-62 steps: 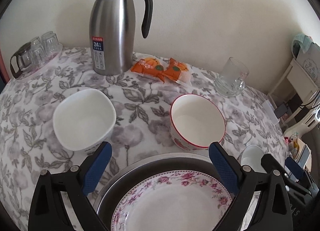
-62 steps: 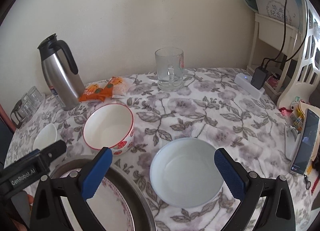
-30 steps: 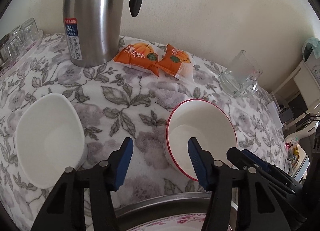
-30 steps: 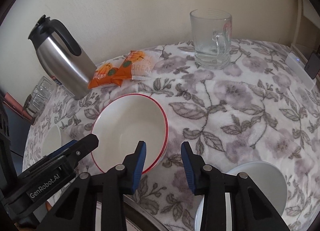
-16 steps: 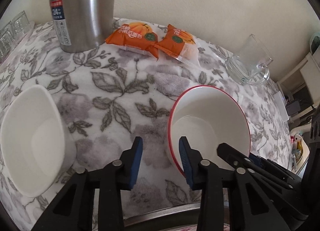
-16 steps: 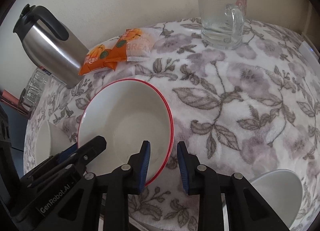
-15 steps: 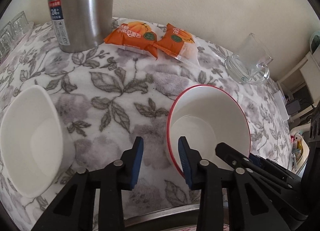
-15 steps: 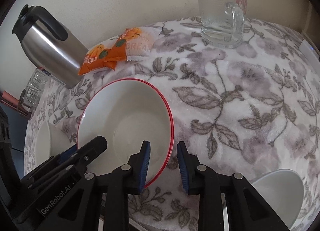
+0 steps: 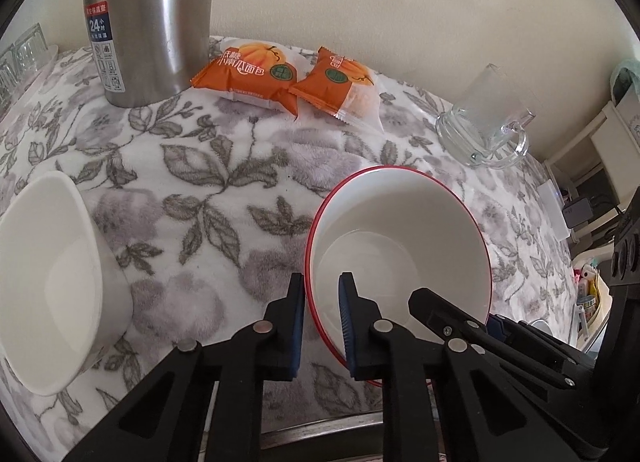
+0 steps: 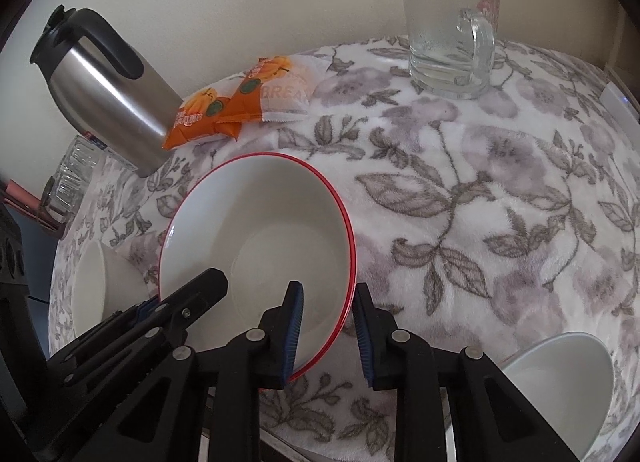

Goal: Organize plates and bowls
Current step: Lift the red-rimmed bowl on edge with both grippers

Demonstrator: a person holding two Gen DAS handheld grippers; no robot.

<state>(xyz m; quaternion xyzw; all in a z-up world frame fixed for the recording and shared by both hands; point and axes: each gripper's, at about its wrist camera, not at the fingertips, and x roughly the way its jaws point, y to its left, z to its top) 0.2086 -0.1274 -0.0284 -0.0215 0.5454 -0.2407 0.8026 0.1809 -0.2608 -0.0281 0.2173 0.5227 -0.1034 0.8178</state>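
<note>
A white bowl with a red rim (image 9: 400,246) stands on the floral tablecloth; it also shows in the right wrist view (image 10: 260,238). My left gripper (image 9: 322,322) straddles its left rim, one finger inside and one outside, closed on the wall. My right gripper (image 10: 328,332) straddles its right rim the same way, with a slightly wider gap. A white squarish bowl (image 9: 44,282) sits at the left. A pale round bowl (image 10: 560,386) sits at the lower right.
A steel thermos jug (image 9: 148,18) and two orange snack packets (image 9: 288,78) stand at the back. A glass mug (image 10: 448,26) stands at the back right. Small glasses (image 10: 68,186) sit at the far left. A metal basin rim (image 9: 320,430) lies at the near edge.
Both grippers have moved forward from the basin and the pale bowl to the red-rimmed bowl and narrowed from wide open until their fingers close over its rim on opposite sides.
</note>
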